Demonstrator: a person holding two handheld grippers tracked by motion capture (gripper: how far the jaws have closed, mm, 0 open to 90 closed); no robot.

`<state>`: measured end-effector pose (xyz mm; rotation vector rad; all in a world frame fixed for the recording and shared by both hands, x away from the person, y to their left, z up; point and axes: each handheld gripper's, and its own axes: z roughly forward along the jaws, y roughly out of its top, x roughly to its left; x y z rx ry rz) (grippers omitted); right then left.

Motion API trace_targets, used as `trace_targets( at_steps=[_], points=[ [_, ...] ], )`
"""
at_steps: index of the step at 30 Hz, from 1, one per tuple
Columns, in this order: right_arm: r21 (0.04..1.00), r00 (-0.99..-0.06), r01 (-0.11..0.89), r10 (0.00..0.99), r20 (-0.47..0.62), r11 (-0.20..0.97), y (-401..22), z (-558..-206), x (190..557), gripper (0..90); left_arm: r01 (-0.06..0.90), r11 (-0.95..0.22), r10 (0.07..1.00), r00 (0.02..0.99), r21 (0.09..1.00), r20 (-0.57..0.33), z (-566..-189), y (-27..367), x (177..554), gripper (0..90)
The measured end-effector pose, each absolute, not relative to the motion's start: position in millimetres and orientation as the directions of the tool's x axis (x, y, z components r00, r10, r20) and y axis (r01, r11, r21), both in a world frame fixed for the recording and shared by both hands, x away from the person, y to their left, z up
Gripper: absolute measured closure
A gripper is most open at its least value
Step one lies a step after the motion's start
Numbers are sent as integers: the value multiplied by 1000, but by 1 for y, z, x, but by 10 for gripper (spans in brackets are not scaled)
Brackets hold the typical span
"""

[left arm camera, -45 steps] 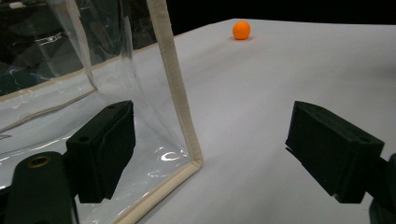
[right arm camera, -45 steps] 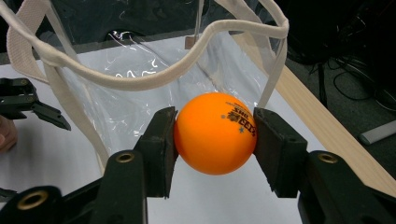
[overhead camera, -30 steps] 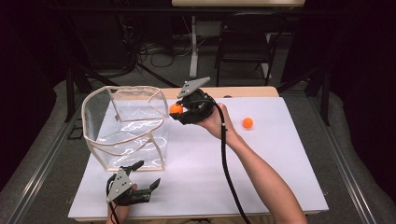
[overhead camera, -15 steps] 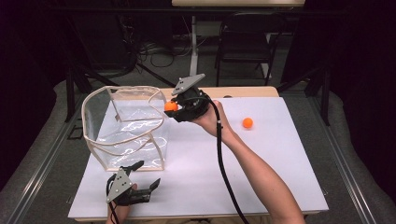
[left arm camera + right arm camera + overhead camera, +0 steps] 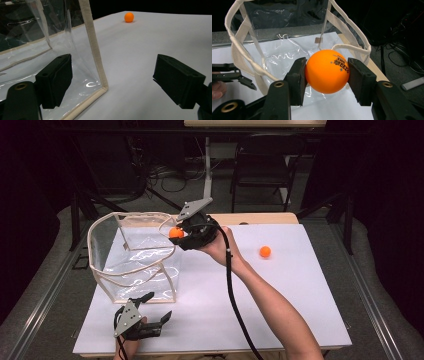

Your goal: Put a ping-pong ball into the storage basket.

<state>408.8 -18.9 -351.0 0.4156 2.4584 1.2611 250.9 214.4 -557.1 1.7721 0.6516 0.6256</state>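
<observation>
Small orange plastic ball [image 5: 327, 71], pinched across middle by my right gripper [image 5: 325, 75]: light, smooth, slippery, rolls. Left gripper [image 5: 112, 82] jaws spread, empty.

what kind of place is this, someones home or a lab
Most likely a lab or recording studio, not a home. A white-topped table stands inside black curtains, with loose cables and stand legs on the grey floor behind it. The props are sparse: a clear bag and orange balls.

The orange ball [image 5: 327, 74] bears dark print, too small to read.
</observation>
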Motion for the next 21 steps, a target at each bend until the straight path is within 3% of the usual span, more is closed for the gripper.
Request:
trace_targets(
  at_steps=[21],
  points=[
    [826, -904, 81, 389, -175, 559, 7, -343, 410, 514, 121, -256, 702, 706, 959, 98, -557, 215, 251, 158]
  ],
)
